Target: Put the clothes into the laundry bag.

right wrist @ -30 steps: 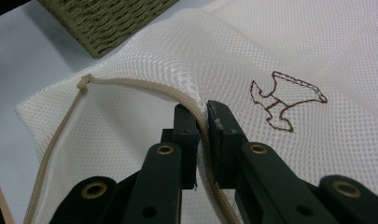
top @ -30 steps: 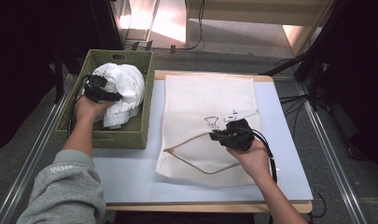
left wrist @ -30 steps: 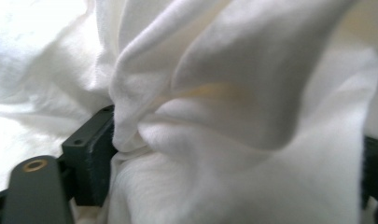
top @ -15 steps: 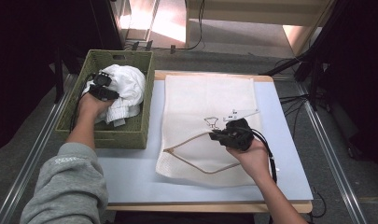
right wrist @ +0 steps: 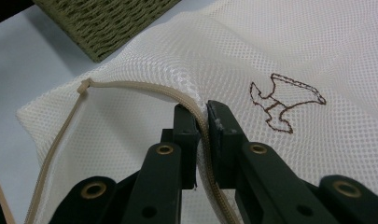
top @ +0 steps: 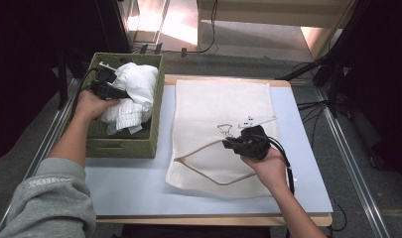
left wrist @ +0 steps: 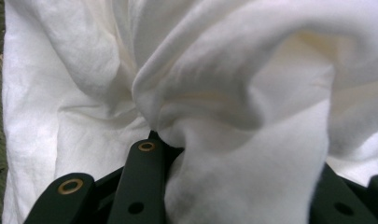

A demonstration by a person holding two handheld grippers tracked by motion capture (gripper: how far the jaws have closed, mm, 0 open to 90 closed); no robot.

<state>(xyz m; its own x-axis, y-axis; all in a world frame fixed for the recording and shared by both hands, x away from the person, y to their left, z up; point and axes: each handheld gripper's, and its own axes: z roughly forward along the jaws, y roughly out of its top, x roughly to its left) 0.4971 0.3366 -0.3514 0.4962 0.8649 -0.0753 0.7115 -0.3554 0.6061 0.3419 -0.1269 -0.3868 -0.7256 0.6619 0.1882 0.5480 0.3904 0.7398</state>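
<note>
With the left gripper [top: 110,90] jaws just closed on the white cloth [top: 131,94] in the basket [top: 156,106] at the desk's far left corner, it is best to lift the cloth slowly while the right gripper [right wrist: 203,114], jaws clamped on the zipper edge [right wrist: 130,87], holds the mesh bag [top: 221,106] open.

High view: worktop [top: 129,186] evenly lit from above, soft shadows only. Warm bright patch on the floor beyond it, near blown out; surroundings at both sides fall to near black. Frame sharp, slight bowing of straight lines toward the edges.

Left gripper view: white cloth [left wrist: 224,84] just ahead of the jaws is bright, close to overexposed at upper left, with soft grey shadow in the folds. Cloth right at the jaws is blurred, too near to focus.

Right gripper view: crisp. Mesh bag [right wrist: 289,56] weave between and beyond the jaws is well resolved, light flat, faint shadow under the raised zip edge. Jaw bases slightly soft.
</note>
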